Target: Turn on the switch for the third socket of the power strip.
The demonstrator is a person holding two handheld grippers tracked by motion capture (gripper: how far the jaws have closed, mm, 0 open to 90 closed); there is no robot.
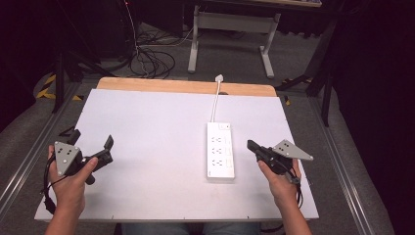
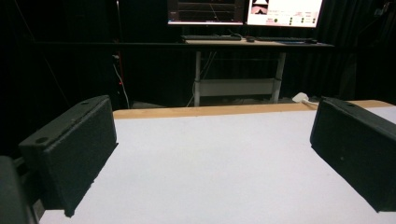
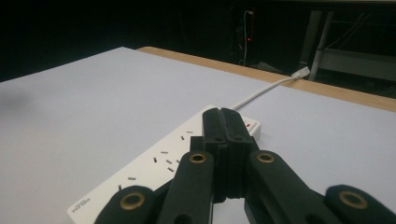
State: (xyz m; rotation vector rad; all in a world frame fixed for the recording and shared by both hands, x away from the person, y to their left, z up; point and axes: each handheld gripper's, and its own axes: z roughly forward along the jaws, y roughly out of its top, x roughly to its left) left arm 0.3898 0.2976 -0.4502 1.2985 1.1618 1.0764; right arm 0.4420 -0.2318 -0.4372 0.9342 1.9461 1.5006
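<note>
My left claw (image 1: 93,139) hangs over the left side of the white table (image 1: 147,127) with its jaws spread wide and nothing between them; in the left gripper view they stand at the two edges with bare table in the gap. My right claw (image 1: 250,145) has its jaws pressed flat together, holding nothing, and points at the white power strip (image 1: 219,150), which lies flat on the right half of the table, just beside the claw tip and not touching it. Its white cable (image 1: 214,100) runs away from me to a white plug (image 1: 219,78) resting on the wooden strip at the far edge. I judge the strip to be a stiff, light plastic bar with smooth, fairly slippery faces, so I would take it across its narrow width, near the middle, where the long sides are parallel; the trailing cable will drag a little and may swing the far end. In the right gripper view a small grey logo sits at the near corner of the strip, too small for me to read, and I see a red mark by the cable end
</note>
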